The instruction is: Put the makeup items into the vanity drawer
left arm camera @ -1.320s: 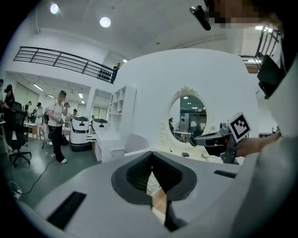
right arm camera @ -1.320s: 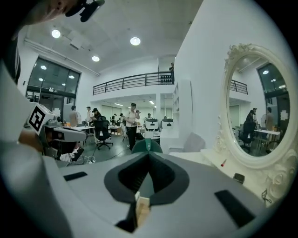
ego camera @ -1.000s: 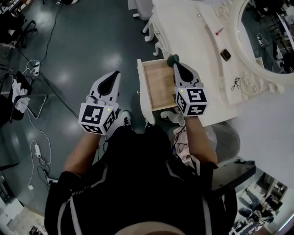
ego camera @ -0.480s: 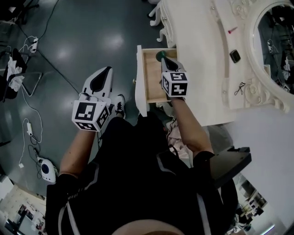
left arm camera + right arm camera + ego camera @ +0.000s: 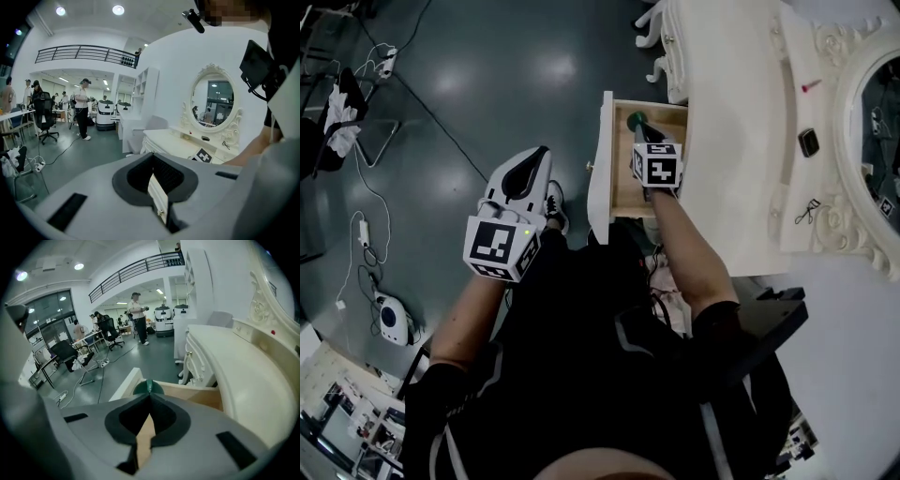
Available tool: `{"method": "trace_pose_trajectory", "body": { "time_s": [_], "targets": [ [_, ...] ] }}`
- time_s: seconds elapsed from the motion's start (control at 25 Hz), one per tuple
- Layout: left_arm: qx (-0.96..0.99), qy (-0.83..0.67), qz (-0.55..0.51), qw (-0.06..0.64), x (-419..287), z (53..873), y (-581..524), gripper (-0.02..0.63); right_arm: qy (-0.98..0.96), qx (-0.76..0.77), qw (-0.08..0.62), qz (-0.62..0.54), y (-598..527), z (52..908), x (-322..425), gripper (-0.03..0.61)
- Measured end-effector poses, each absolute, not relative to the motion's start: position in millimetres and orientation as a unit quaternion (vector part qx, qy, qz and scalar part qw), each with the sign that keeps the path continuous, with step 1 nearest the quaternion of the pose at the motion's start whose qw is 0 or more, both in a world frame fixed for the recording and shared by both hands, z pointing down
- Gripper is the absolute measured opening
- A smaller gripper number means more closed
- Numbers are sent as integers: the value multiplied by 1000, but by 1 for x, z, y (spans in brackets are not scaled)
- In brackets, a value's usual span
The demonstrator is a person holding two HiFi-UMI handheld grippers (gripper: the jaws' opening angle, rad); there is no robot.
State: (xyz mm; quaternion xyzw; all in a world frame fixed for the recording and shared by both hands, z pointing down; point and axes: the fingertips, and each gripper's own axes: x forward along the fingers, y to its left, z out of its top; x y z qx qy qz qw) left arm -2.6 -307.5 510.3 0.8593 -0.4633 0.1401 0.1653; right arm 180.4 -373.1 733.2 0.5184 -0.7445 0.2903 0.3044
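Observation:
The white vanity (image 5: 741,112) has one drawer (image 5: 671,119) pulled out, its wooden inside showing. My right gripper (image 5: 641,129) reaches into that drawer, shut on a dark green round makeup item (image 5: 634,120); the right gripper view shows the green item (image 5: 148,387) pinched at the tips of the right gripper (image 5: 149,393) above the drawer's wooden bottom. My left gripper (image 5: 541,154) hangs over the floor left of the drawer front (image 5: 601,159), jaws together and empty; the left gripper (image 5: 151,157) points toward the vanity.
On the vanity top lie a red stick (image 5: 811,86), a small black case (image 5: 808,142) and an eyelash curler (image 5: 806,211), beside the oval mirror (image 5: 877,122). Cables and a power strip (image 5: 387,62) cross the floor at left. A grey seat (image 5: 769,314) stands behind my right arm.
My right gripper has carried the green item from the drawer's right edge to inside the drawer. The left gripper has stayed beside the drawer front, still shut.

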Motion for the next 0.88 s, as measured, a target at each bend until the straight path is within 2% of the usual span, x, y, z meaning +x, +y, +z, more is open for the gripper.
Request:
{"method": "trace_pose_trajectory", "body": {
  "time_s": [0.32,0.88],
  "targets": [
    [847,-480,152,171,-19,520,-308,5,-723,507,341,321,-379,791,165,5],
    [833,-502,151,179,-42,523,-297,4,-686,494,418,332,-374,841,179,6]
  ]
}}
